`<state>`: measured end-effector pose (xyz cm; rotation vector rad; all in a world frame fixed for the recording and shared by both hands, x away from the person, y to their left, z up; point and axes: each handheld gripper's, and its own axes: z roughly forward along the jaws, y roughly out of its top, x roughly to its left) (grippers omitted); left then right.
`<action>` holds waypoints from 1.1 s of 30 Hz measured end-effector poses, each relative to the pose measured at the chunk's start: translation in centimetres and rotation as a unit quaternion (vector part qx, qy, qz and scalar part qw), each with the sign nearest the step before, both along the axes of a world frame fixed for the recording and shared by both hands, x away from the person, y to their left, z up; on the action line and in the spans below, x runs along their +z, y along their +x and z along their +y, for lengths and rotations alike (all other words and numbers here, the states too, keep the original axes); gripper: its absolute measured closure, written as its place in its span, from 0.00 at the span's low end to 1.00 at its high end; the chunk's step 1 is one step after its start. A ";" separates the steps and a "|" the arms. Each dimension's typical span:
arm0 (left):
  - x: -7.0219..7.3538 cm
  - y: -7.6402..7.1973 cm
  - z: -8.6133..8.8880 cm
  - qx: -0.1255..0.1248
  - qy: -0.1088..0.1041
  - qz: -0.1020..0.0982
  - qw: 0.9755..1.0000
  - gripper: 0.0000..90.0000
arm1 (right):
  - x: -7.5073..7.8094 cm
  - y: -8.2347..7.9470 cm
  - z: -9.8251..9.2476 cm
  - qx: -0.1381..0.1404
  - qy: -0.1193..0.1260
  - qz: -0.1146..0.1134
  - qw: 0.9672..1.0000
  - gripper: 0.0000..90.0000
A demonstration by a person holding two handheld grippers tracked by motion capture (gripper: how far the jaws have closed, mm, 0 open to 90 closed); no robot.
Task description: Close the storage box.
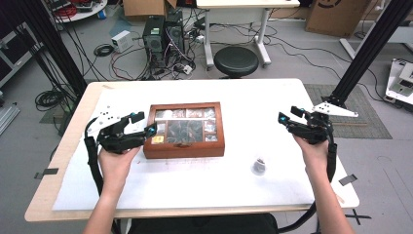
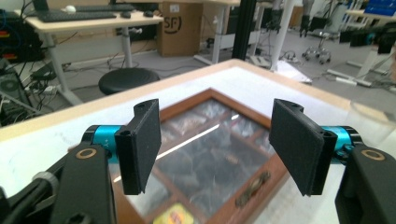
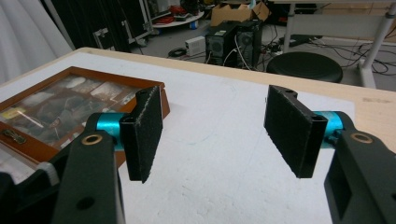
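Observation:
A shut wooden box (image 1: 185, 129) with a glass lid over several small compartments lies at the middle of the table. My left gripper (image 1: 145, 124) hovers at the box's left end, and its jaws stand open with nothing between them. In the left gripper view the gripper (image 2: 215, 149) looks down over the lid (image 2: 219, 116) and a brass latch (image 2: 252, 186). My right gripper (image 1: 287, 114) is held above the table's right side, well apart from the box. It is open and empty (image 3: 215, 130), with the box (image 3: 56, 102) off to its left.
A small clear container (image 1: 259, 166) with something dark inside stands on the white sheet (image 1: 253, 97), right of the box and near the front. Behind the table are a black stool (image 1: 236, 61), computer towers (image 1: 163, 34) and loose cables. Black frame posts (image 1: 370, 44) rise at both back corners.

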<state>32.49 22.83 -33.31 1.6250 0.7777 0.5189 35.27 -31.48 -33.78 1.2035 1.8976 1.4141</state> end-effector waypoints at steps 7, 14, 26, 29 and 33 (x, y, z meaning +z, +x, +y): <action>-0.1 0.3 -0.4 -0.004 -0.002 -0.002 1.000 0.37 | -0.1 -0.1 -0.6 -0.006 0.001 0.000 1.000 0.42; -0.3 0.4 -0.1 -0.002 0.002 0.000 1.000 0.37 | -0.1 -0.1 -0.6 -0.007 0.000 0.001 1.000 0.42; -0.3 0.3 0.6 0.004 -0.003 0.002 1.000 0.37 | -0.2 -0.1 -0.5 -0.007 -0.001 0.003 1.000 0.42; -0.3 0.3 0.6 0.004 -0.002 0.002 1.000 0.37 | -0.2 -0.1 -0.6 -0.007 0.000 0.003 1.000 0.42; -0.3 0.3 0.5 0.003 -0.001 0.004 1.000 0.37 | -0.2 -0.1 -0.6 -0.006 -0.003 0.003 1.000 0.42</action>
